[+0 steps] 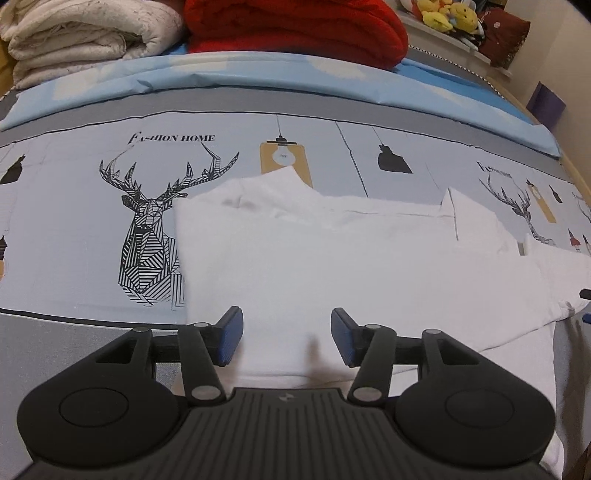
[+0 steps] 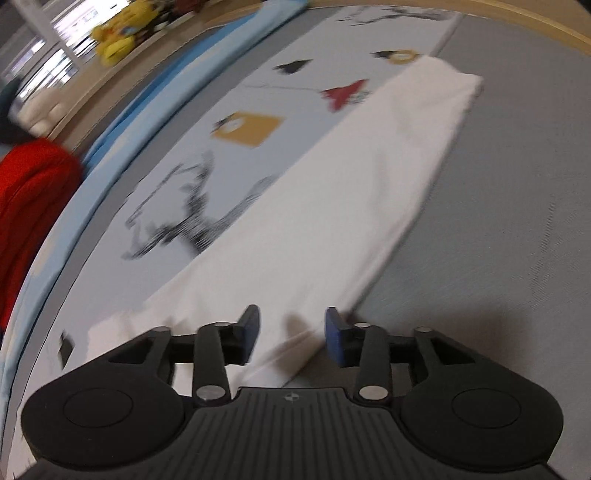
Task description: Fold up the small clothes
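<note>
Printed bedsheet, white garment flat, red blanket behind

The words "FASHION HOME" stand in black capitals on the printed bed sheet, just above the geometric deer head. The same lettering shows again near the second deer at the right, too small to read fully. In the right wrist view, blur leaves nothing readable.
</note>
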Available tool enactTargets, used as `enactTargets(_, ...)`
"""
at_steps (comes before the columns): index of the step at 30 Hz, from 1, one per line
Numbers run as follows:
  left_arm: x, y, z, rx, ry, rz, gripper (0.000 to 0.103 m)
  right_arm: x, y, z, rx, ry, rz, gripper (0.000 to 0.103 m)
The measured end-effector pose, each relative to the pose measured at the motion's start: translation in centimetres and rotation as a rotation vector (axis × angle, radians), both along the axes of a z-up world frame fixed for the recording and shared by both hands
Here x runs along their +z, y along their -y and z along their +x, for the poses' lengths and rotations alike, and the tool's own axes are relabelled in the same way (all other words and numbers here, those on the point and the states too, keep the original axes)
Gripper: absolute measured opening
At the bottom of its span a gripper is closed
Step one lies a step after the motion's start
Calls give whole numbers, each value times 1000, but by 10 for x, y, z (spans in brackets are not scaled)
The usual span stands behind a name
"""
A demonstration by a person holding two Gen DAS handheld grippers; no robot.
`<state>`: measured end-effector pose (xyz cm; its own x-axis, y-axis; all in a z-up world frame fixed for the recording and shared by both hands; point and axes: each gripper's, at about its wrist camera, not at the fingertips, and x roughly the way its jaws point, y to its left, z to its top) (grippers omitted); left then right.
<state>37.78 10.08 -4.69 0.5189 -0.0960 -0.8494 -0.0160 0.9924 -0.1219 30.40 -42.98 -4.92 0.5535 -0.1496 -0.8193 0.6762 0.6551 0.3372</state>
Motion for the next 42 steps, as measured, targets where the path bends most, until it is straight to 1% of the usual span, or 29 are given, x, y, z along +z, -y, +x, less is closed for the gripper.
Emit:
enactTargets(2, 0, -1, 1, 3, 3, -6, 58, -4, 19, -7, -37, -3, 14, 51)
enactTargets(6, 2, -1, 0, 0, 4, -10, 58, -17, 48, -19, -94, -24, 24, 51)
enactTargets(9, 0, -1, 0, -1, -1, -6, 58, -27, 65, -27, -129, -13, 59, 51)
enactTargets(18, -3, -2, 2, 2, -7, -3, 58, -38, 105, -41, -183, 150, 142, 51)
enactTargets(24, -6, -4, 1, 3, -13, 3, 58, -49, 140, -40, -268, 278, 197, 51)
enactTargets(29, -8, -6, 1, 9, -19, 2, 58, -56, 153, -28, -306, 352, 201, 51)
enactTargets(32, -8, -6, 1, 6, -20, 1, 58, -58, 151, -18, -309, 370, 171, 51)
enactTargets(33, -8, -6, 1, 7, -20, 0, 58, -58, 149, -16, -309, 374, 163, 49)
enactTargets(34, -8, -7, 1, 9, -21, -1, 58, -59, 148, -13, -309, 376, 156, 34)
enactTargets(35, -7, -9, 1, 13, -21, -3, 58, -59, 145, -9, -307, 373, 152, 12)
enactTargets(36, -7, -11, 0, 17, -21, -6, 58, -59, 143, -6, -308, 371, 150, 6)
enactTargets(37, -6, -13, 0, 21, -20, -10, 58, -57, 140, -5, -310, 379, 140, 6)
enactTargets(39, -4, -17, -1, 27, -16, -18, 58, -45, 129, 0, -298, 397, 80, 6)
enactTargets(42, 3, -24, -2, 42, -3, -40, 58, -14, 103, 9, -244, 399, -38, 6)
